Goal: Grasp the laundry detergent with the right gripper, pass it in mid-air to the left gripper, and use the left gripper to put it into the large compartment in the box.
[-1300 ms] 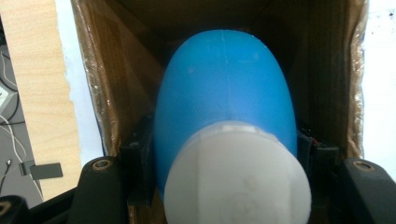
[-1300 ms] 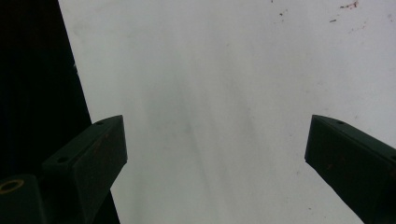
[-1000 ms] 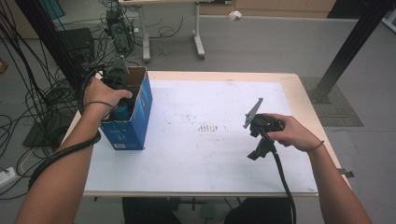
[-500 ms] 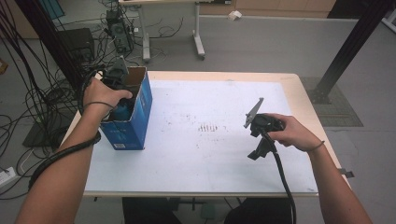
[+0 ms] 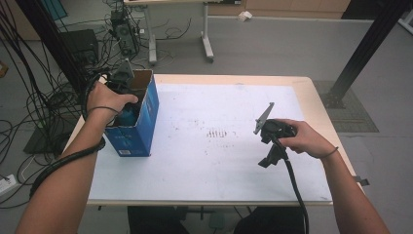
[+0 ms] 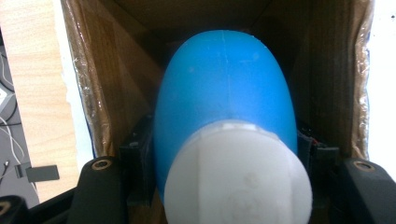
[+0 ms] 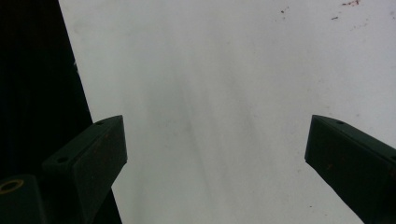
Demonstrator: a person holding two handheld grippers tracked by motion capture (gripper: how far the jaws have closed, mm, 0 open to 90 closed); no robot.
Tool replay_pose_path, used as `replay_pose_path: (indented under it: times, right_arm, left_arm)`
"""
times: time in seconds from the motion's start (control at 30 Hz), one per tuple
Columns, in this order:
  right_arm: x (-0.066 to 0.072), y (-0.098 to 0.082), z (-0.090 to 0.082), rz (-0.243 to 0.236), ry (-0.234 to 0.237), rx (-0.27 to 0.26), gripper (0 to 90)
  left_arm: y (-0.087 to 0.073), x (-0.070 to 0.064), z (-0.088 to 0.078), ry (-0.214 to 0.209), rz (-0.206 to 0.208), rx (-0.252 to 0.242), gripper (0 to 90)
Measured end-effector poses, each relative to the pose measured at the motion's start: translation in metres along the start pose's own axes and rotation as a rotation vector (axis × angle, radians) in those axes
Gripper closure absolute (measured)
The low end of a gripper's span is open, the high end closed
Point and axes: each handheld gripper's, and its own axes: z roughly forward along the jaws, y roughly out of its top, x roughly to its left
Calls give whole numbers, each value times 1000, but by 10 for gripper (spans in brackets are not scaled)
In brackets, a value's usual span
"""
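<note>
My left hand-held gripper [image 5: 127,109] points down, jaws clamped on what they hold, forearm stretched forward at the left. My right hand-held gripper [image 7: 215,154] sits low, jaws spread wide, empty, hand [image 5: 304,138] wrapped round its body.

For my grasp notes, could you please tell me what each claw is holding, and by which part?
The left claw grips a blue and white bottle by its sides, inside the cardboard box. The right claw stands open, holding nothing.

So there's a blue bottle [image 6: 224,88] with a white cap [image 6: 238,177], rounded at the far end, sitting down inside an open blue cardboard box [image 5: 141,122] at the table's left edge, cap end toward the box opening.
</note>
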Motion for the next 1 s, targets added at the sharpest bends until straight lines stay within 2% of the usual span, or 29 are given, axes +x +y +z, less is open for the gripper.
replay_pose_path:
  times: [0.4, 1.0]
  right_arm:
    - [0, 0, -3, 1, -10, 2, 51]
    - [0, 1, -1, 6, -1, 0, 49]
  left_arm:
    - [-1, 2, 0, -9, -10, -8, 376]
    - [-1, 2, 1, -7, -9, -9, 376]
